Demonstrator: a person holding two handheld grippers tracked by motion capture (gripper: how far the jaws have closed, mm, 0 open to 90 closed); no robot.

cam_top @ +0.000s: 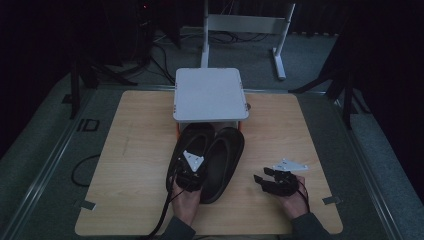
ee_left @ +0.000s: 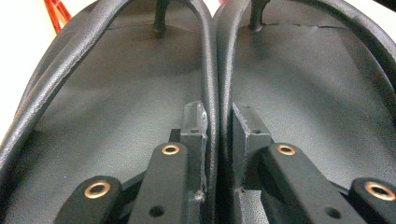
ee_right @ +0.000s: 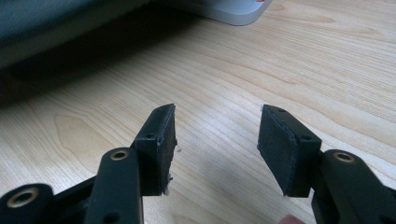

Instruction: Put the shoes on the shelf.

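Two black sandals (cam_top: 210,160) hang pinched together by their inner edges in the left claw (ee_left: 218,123), likely bound for a careful set-down, while the right claw (ee_right: 217,144) gapes empty beside them.

This looks like a lab or recording studio set up for data capture, not a home. A pale wooden tabletop (cam_top: 135,150) lies on grey carpeted flooring (cam_top: 45,130) framed by metal rails (cam_top: 47,160). Behind it stands a white metal stand with splayed legs (cam_top: 245,30), and black cables (cam_top: 165,55) trail across the floor. Dark curtains or walls close off the background, and black tripod legs (cam_top: 75,80) stand at both sides.
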